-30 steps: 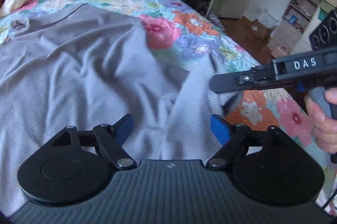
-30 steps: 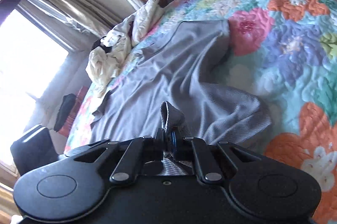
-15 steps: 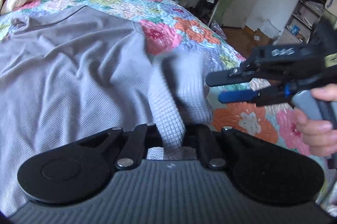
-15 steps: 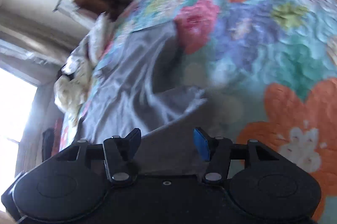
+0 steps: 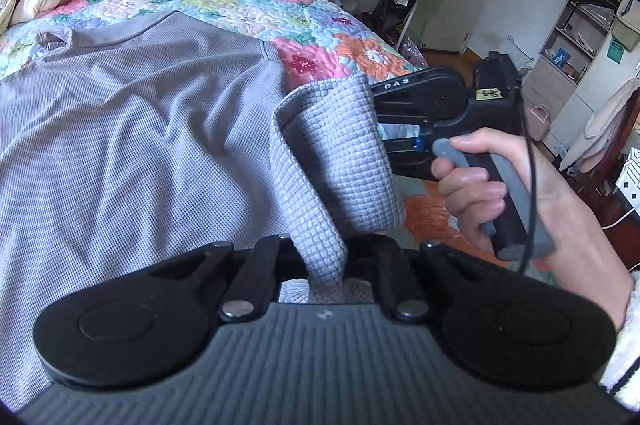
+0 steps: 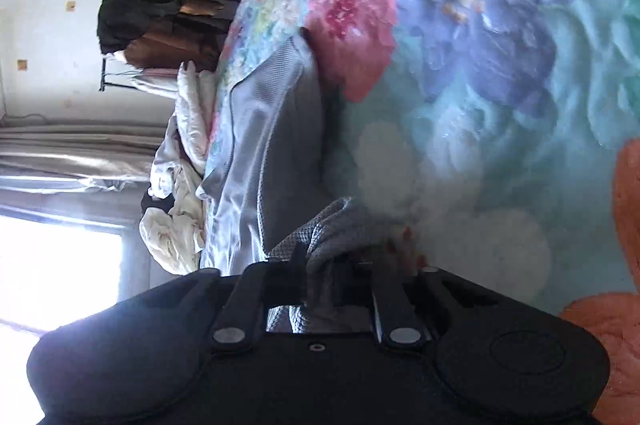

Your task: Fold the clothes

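Floral quilt (image 5: 248, 1), grey waffle-knit shirt (image 5: 132, 129) spread across it.
Left gripper (image 5: 324, 265) keeps pinching the sleeve; right gripper (image 6: 320, 289), open before, now clamps it too.

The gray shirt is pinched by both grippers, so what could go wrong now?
1. The left gripper holds only a thin fold of the gray shirt, which might slip out.
2. The right gripper grips a bunched wad, so the fold may turn out crooked.
3. The shirt lies wrinkled on the quilt; creases could get folded in.
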The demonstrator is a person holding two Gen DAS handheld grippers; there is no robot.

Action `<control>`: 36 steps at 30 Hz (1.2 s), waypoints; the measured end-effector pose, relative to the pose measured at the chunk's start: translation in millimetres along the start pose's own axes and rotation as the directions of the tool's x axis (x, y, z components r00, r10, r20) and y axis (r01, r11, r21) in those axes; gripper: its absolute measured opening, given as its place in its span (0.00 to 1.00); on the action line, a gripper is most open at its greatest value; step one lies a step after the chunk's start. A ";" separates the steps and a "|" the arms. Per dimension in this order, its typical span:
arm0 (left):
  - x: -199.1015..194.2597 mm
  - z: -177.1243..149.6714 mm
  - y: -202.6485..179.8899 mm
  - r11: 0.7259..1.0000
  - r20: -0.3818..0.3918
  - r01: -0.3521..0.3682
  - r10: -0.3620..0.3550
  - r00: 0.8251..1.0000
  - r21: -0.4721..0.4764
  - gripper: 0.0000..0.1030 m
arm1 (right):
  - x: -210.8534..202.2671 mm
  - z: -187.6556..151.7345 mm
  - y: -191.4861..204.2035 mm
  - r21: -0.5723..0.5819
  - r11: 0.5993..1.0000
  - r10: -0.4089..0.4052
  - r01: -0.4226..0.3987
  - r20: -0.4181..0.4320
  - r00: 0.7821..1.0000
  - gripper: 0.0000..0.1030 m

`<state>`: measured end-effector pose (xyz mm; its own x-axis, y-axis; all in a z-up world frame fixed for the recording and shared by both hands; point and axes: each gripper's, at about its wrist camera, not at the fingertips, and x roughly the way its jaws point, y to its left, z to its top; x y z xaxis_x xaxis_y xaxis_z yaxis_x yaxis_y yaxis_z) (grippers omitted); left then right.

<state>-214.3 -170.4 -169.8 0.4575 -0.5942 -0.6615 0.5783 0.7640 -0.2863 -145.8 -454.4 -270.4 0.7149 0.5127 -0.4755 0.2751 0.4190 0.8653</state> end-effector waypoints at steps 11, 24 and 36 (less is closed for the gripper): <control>14.6 10.6 -10.1 0.992 -0.035 0.101 -0.104 0.994 -0.076 0.07 | -52.2 -33.3 44.8 -0.521 0.708 -0.436 0.477 0.210 0.875 0.08; 52.8 14.3 -10.4 0.997 -0.124 0.061 -0.066 0.990 -0.044 0.08 | -58.7 -29.6 14.0 -0.500 0.658 -0.532 0.563 0.221 0.818 0.12; 78.1 11.3 -8.8 0.991 -0.190 0.122 -0.132 0.973 -0.064 0.10 | -87.0 -40.8 45.7 -0.437 0.745 -0.482 0.504 0.171 0.859 0.50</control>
<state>-176.1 -226.4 -211.1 0.2405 -0.6311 -0.7375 0.5856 0.7003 -0.4082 -221.7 -449.3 -195.9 0.5921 0.1104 -0.7983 0.2843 0.8983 0.3351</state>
